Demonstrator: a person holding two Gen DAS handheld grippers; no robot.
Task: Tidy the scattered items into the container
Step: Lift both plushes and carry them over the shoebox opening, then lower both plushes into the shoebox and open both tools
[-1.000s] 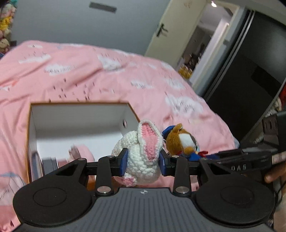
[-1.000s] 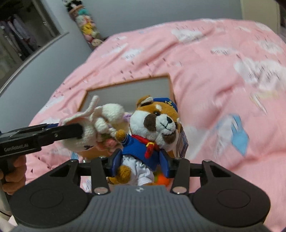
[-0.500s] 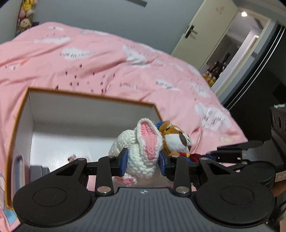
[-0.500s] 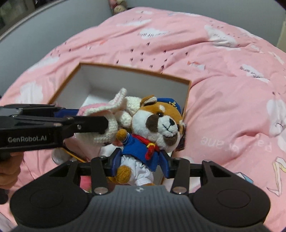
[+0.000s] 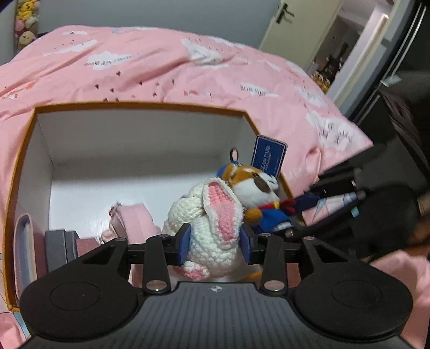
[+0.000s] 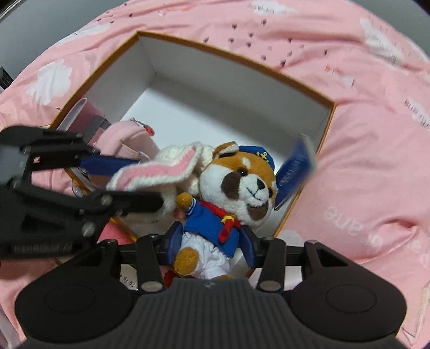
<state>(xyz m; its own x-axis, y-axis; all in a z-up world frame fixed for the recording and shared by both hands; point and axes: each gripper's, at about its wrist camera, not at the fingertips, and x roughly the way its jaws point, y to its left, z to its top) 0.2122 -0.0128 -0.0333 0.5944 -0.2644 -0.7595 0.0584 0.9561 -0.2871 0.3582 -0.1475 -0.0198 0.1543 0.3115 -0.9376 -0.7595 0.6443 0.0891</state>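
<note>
The left gripper has a white crocheted bunny between its blue pads, and its jaws are opening; the pads sit against the bunny's sides. The bunny's pink-lined ear stands up in front of the fingers. The right gripper is clamped on a plush dog in a sailor suit, its pads pressing the blue jacket at the waist. The dog faces the camera, with a blue cap, a red neckerchief and white shorts, and a dark blue tag hangs beside its head. Both toys hang close together, touching, above the near right corner of an open box with an orange rim and white inner walls. Inside the box, along its left side, lie a pink pouch, a grey block and a pale pink case leaning on the wall. The box rests on a pink duvet printed with white clouds. Stuffed toys are stacked in the far corner of the room, and a door stands open on the right.
</note>
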